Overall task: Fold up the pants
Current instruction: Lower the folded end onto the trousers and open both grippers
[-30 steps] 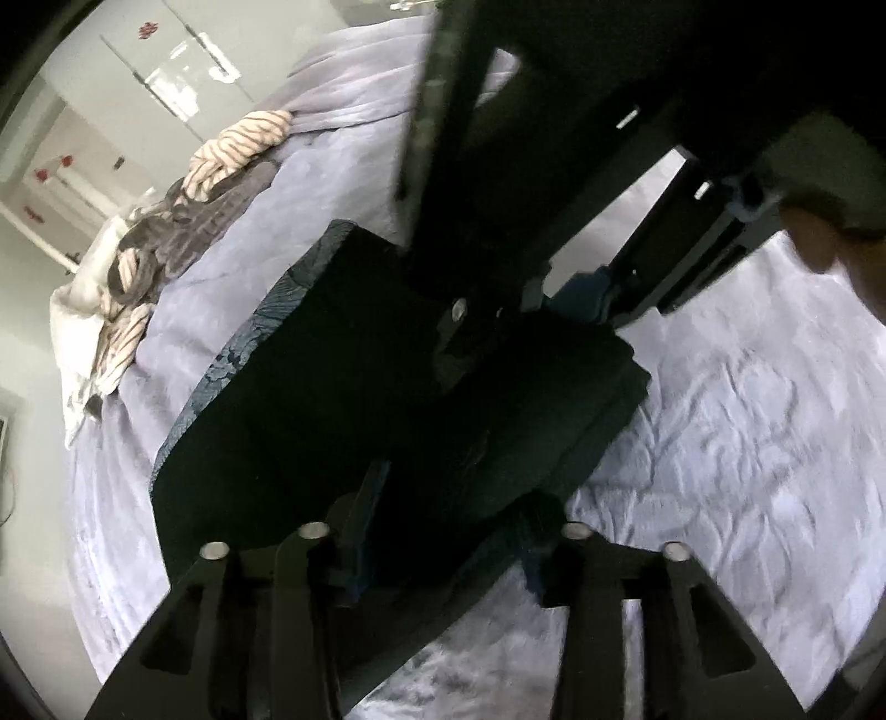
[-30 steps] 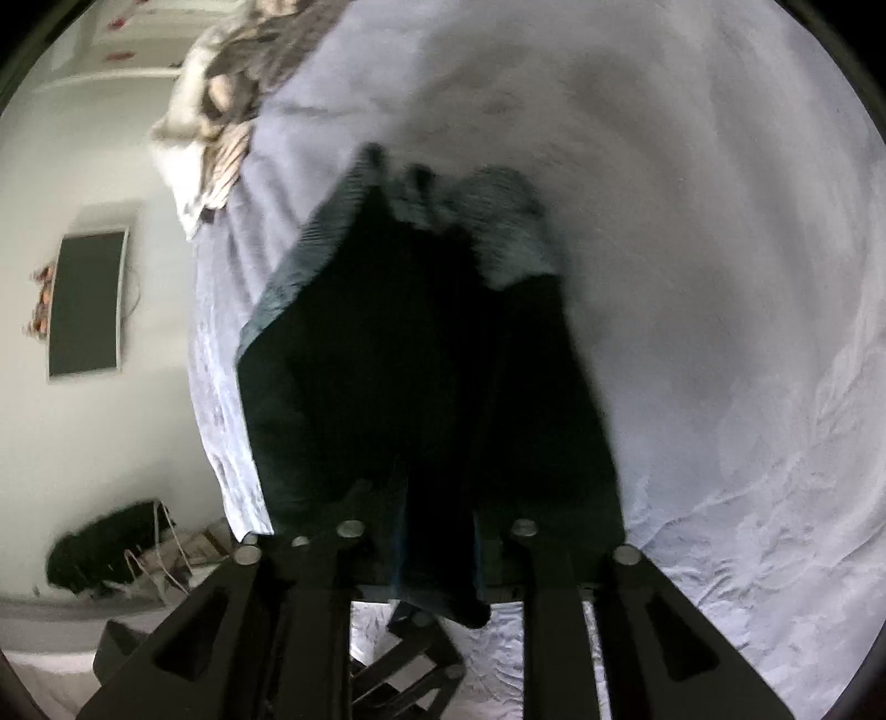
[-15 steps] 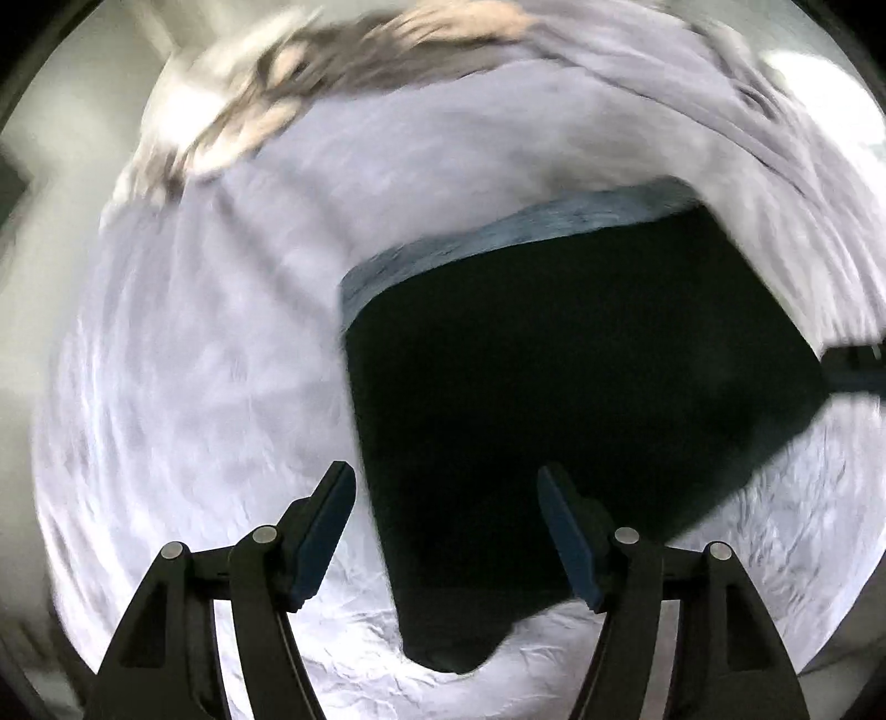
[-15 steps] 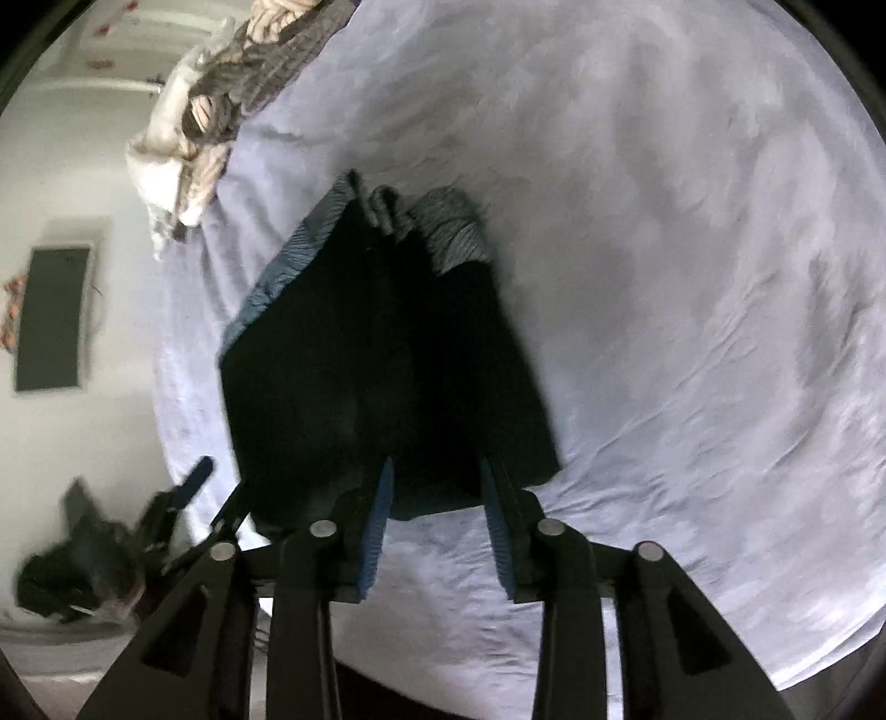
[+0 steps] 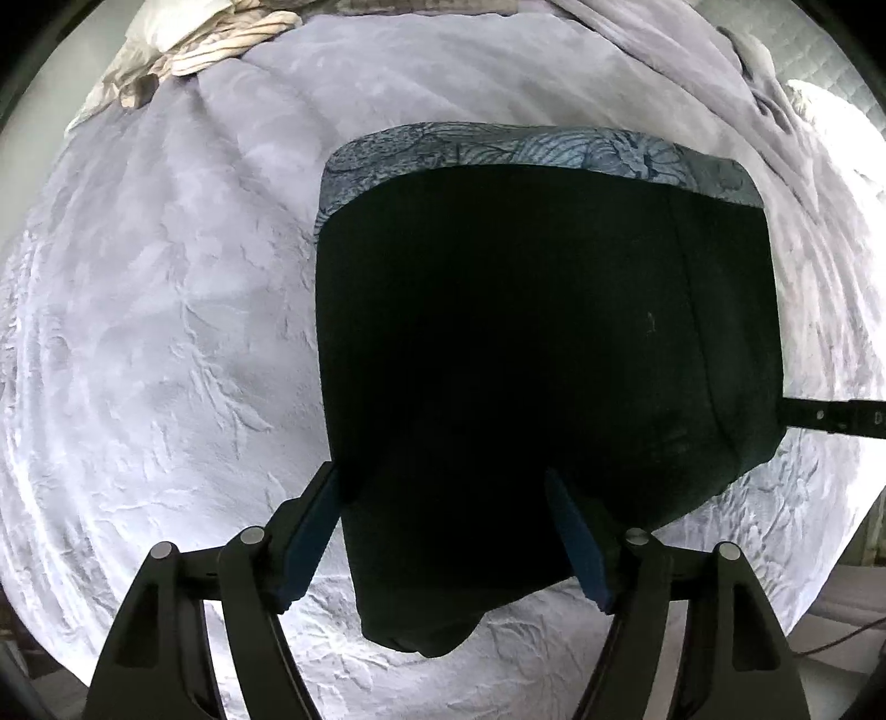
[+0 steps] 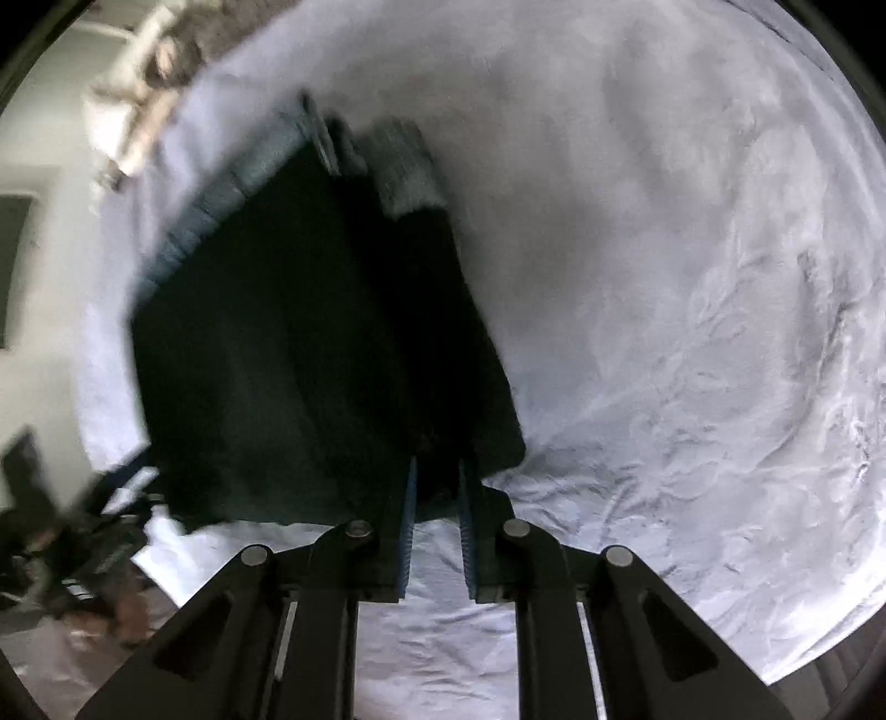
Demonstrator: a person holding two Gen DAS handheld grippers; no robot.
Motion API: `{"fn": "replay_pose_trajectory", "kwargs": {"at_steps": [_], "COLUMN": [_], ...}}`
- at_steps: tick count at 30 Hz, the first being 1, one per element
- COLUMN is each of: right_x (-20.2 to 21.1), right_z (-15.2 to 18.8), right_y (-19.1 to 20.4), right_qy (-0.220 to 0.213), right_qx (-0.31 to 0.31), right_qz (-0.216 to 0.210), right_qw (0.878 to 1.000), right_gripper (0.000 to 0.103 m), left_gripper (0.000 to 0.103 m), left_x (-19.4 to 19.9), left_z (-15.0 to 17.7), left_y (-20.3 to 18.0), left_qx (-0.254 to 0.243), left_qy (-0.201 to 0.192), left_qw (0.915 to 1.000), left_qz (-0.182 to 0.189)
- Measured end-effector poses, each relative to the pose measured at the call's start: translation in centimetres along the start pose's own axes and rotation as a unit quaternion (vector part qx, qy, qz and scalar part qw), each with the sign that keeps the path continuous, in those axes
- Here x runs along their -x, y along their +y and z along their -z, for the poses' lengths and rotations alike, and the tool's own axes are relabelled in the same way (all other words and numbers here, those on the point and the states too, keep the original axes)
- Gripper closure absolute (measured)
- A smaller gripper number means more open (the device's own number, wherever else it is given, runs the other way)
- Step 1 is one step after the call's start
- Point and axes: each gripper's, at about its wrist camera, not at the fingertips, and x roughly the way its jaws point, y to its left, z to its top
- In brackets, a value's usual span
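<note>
- Our left claw (image 5: 443, 504) hangs released over the bed; its jaws have just been widening, and the near corner of the pants (image 5: 531, 360) lies beneath the gap without either blue pad (image 5: 307, 531) pressing on it.
- Our right claw (image 6: 436, 476) has just been narrowing; the blue pads (image 6: 408, 526) stand nearly together at the near edge of the pants (image 6: 310, 354). The picture is blurred, so we cannot tell whether a fold of cloth is pinched between them.
- Ahead of both claws the pants lie folded into a dark block, flat on the pale bedsheet (image 5: 166, 332).
- At the far end from the left claw a blue-grey patterned band (image 5: 526, 149) runs along the folded edge.
- To the right of the left claw, a black bar (image 5: 830, 415) reaches in to touch the side of the pants.
- Farthest off, up and to the left, a heap of striped laundry (image 5: 210, 50) sits at the bed's edge.
</note>
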Motion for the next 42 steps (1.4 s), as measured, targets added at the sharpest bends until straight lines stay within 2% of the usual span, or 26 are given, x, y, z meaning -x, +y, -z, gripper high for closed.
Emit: {"fn": "replay_pose_trajectory", "kwargs": {"at_steps": [9,11,12,13,16,17,20,23,26,36,39,42], "right_x": [4.9,5.4,5.5,5.4,3.5,2.4,-0.4,0.0,0.4,2.3,3.3,4.6], "right_z": [0.7,0.9,0.9,0.7,0.5,0.5,0.9,1.3,1.7,3.7,4.5,5.2], "right_y": [2.8,3.9,4.4,5.0,6.9,7.0,6.8,6.8,6.6,6.0,6.0,6.4], "right_qy": [-0.053,-0.064,-0.070,-0.075,-0.066,-0.052,-0.033,-0.046,-0.042,-0.053,-0.061,-0.077], "right_qx": [0.036,0.043,0.048,0.054,0.071,0.073,0.089,0.079,0.075,0.037,0.028,0.026], "right_qz": [0.024,0.019,0.018,0.019,0.033,0.041,0.075,0.068,0.063,0.057,0.055,0.057], "right_qw": [0.998,0.997,0.996,0.995,0.995,0.995,0.993,0.993,0.994,0.996,0.996,0.995], "right_gripper": [0.086,0.080,0.070,0.064,0.063,0.063,0.064,0.063,0.062,0.047,0.039,0.037], "left_gripper": [0.027,0.027,0.026,0.026,0.025,0.022,0.022,0.022,0.022,0.022,0.022,0.022], "left_x": [-0.4,-0.4,-0.5,-0.4,-0.4,-0.4,-1.0,-0.9,-1.1,0.6,1.7,3.1], "left_z": [-0.7,-0.9,-0.6,-0.5,-0.8,-1.0,-1.1,-0.9,-0.6,-0.6,-0.2,0.4], "left_y": [0.4,0.4,0.4,0.4,0.6,1.0,0.7,0.3,0.2,-1.4,-1.8,-2.2], "left_qx": [0.022,0.020,0.019,0.019,0.015,0.014,0.011,0.003,0.009,-0.023,-0.036,-0.053], "left_qy": [0.013,0.012,0.011,0.011,0.014,0.015,0.026,0.020,0.024,0.039,0.043,0.048], "left_qw": [0.9996,0.9997,0.9997,0.9998,0.9998,0.9998,0.9996,0.9998,0.9997,0.9987,0.9982,0.9972], "left_qz": [0.007,0.004,0.003,0.003,0.003,0.001,0.005,-0.002,0.000,-0.025,-0.022,-0.024]}}
